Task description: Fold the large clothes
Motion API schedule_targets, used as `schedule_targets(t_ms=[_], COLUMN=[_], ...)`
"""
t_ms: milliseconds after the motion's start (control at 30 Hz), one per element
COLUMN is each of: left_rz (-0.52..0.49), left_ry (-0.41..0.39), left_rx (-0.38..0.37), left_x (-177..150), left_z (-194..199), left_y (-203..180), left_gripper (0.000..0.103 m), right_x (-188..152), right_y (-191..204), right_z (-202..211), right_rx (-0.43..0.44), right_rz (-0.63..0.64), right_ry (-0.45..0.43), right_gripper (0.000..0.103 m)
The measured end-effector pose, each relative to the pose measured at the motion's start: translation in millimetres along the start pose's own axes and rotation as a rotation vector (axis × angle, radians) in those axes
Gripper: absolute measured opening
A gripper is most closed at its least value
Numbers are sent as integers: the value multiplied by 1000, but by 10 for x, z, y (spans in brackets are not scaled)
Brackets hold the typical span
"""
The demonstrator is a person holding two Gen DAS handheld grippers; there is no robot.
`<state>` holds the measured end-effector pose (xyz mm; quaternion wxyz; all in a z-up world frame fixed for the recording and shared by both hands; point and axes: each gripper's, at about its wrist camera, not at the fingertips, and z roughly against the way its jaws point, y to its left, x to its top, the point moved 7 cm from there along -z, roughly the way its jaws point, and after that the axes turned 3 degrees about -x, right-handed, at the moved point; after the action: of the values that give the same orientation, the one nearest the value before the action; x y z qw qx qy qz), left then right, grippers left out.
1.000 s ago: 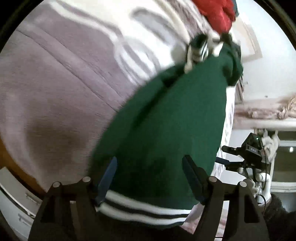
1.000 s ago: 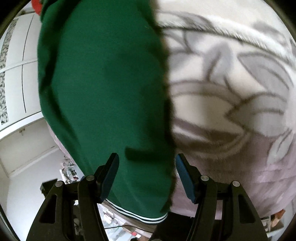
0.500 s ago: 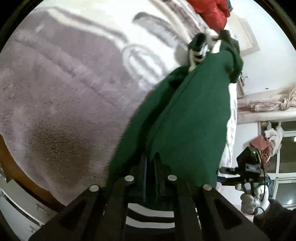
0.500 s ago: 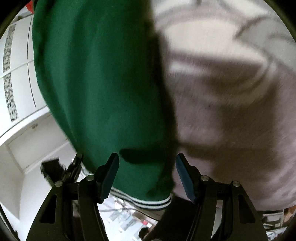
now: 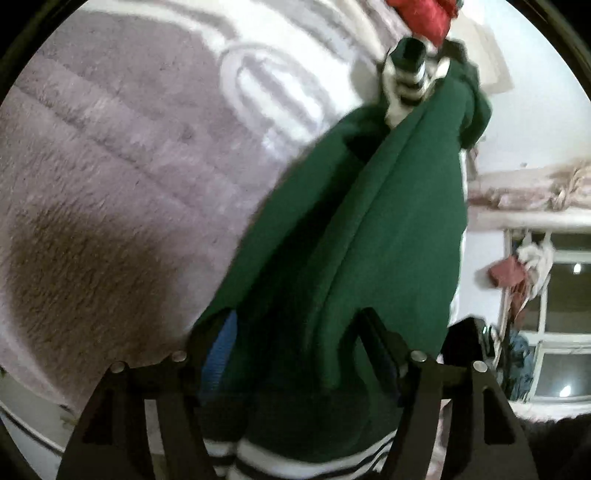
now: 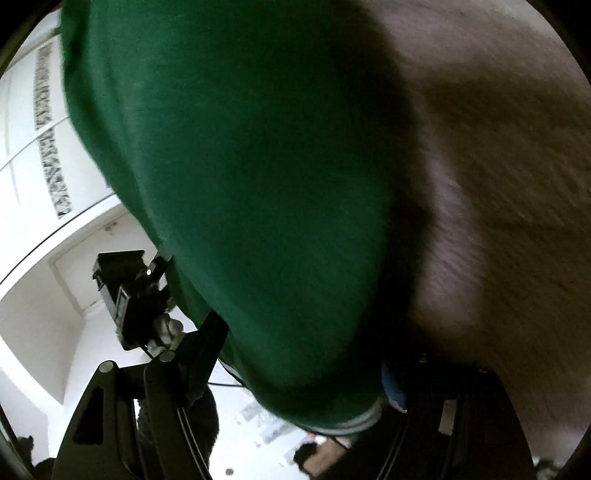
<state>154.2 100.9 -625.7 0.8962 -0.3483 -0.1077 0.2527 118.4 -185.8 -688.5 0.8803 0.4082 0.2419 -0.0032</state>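
A dark green sweater with a white and dark striped hem lies stretched over a plush lilac and white blanket. A striped cuff shows at its far end. My left gripper straddles a bunched fold near the hem; its jaws are opening and the pads stand off the cloth. In the right wrist view the sweater fills the middle. My right gripper has the hem corner between its fingers; its jaws are closing, and the cloth partly hides the right pad.
A red garment lies at the blanket's far end. A window with hanging clothes is off to the right. White wardrobe doors rise behind the sweater, with the other hand-held gripper's body in front of them.
The left gripper shut on the sweater's fold half a second ago and now stands wide again. The right gripper has sunk toward the blanket, with the sweater's hem deeper between its fingers.
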Motion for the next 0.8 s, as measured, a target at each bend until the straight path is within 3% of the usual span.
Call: schedule_targets(t_ms=[33,67,267,400,433,533,600,667,733,800], left_rz=[-24,-48,-48,-20,5,54,5,-43,-90,-131], left_ry=[-10,-6,-38,16,34,57,38,9,-35,-55], left_rx=[10,22,32,72,73,84,110,105,86,57], left_x=[-4,-25,-268,-662,-717,-721,-647,-508,-268,67], left_z=[2,-8,235,336,337,435,606,743,805,691], left_y=[-48,-101,-224,-167,-137,-201,-403,-613,-870,-1106], left_gripper=[42,19,11,12,13,17,30,63,71,72], right_x=[4,4,-307,-766,-820,-692,-596,-564,-515,-410], right_y=[40,55,226,133,66,-156,-149,-100,-39,-29], right_z=[1,0,75,94,66,84,232,458,711,941], right_rx=[-7,4,-14,-41,-66,-135,-142,-166,-185,-217], right_rz=[31,24,43,47,38,-34,-49,-11,24,30], right_ry=[-21,-30,-55,-7,-3,19,15,-24,-70,-128], right_gripper=[34,26,17,17,18,34,38,63,68,68])
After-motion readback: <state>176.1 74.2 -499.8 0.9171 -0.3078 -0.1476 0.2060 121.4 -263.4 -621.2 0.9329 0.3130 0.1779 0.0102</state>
